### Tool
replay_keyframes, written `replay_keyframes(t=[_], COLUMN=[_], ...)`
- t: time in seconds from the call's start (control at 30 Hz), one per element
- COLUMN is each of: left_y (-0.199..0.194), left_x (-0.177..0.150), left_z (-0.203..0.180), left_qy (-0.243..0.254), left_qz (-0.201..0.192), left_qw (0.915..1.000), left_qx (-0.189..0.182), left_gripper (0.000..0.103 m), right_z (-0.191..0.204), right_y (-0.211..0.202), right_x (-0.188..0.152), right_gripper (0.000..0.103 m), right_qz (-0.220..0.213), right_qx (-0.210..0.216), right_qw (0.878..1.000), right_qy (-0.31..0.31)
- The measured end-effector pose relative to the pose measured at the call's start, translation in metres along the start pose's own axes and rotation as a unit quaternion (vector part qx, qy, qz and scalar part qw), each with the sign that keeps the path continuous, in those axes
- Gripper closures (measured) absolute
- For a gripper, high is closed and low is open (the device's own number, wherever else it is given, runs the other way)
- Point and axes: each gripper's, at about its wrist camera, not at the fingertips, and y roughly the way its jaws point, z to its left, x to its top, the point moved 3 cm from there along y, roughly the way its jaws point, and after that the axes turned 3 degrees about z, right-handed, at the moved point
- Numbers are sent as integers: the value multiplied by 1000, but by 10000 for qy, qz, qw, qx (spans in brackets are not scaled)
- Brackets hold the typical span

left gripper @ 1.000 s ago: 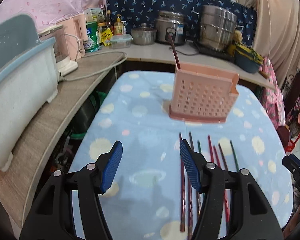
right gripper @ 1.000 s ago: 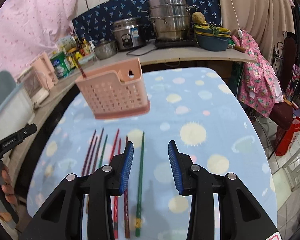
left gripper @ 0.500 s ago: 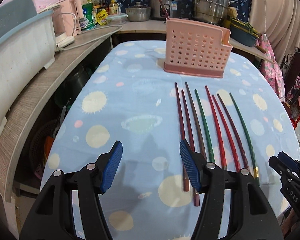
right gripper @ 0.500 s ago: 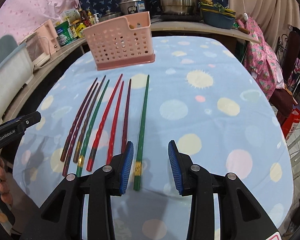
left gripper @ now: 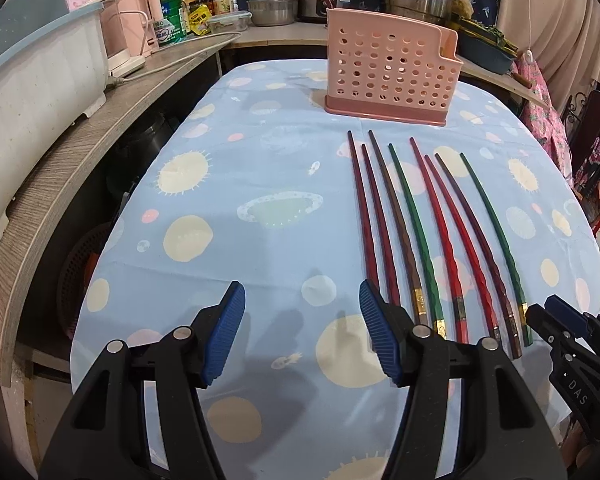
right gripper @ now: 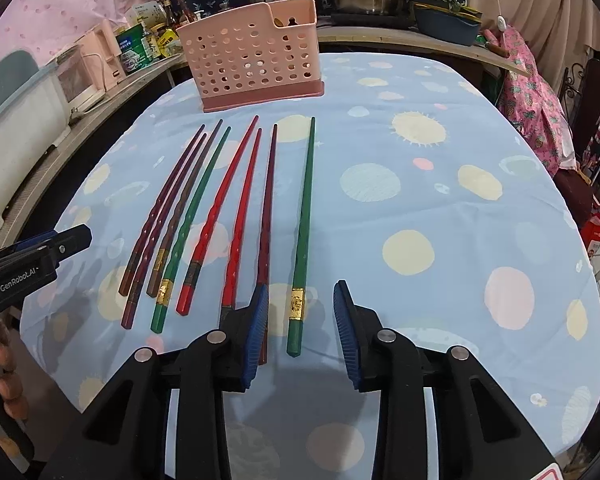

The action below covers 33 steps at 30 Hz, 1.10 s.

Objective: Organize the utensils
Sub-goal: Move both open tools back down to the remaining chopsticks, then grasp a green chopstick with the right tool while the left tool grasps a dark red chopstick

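Eight thin, stiff, likely slippery chopsticks (right gripper: 236,216) lie ahead of both gaping, empty grippers (right gripper: 300,322) (left gripper: 302,320), best pinched near their thicker handle ends.

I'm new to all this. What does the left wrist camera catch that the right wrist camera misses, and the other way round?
Only the left wrist view shows the open left tongs head-on and the steel lidded pot. Only the right wrist view shows the open right tongs straddling the rightmost green chopstick, plus bare fingers at its left edge. Both show the pink perforated plastic basket and the planet-print blue tablecloth.
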Motion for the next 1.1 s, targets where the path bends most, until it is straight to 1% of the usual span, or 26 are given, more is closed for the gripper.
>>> replay_keyframes(t=[0.07,0.47,0.7,0.8,1.1], left_y=[1,8,12,13,21], left_x=[-1,-7,-9,-9,-14], left_z=[-1,-4,-9,-13,-22], left_qy=[10,44,88,119,185], left_qz=[17,165,248,272,420], left_qw=[10000,9998,9996,9995,9986], left_qx=[-10,-70,-116,-146,-259], left_gripper=[46,46,44,42,42], right_z=[-1,-1,-6,-7,-8], right_y=[1,9,11,11,11], right_x=[-1,-5,-7,-7,-8], right_gripper=[77,87,96,96,96], right_qz=[27,143,165,156,153], right_qx=[-3,-3,-40,-31,-6], right_qw=[10000,9999,9999,9999,9999], right_qy=[2,-6,19,27,50])
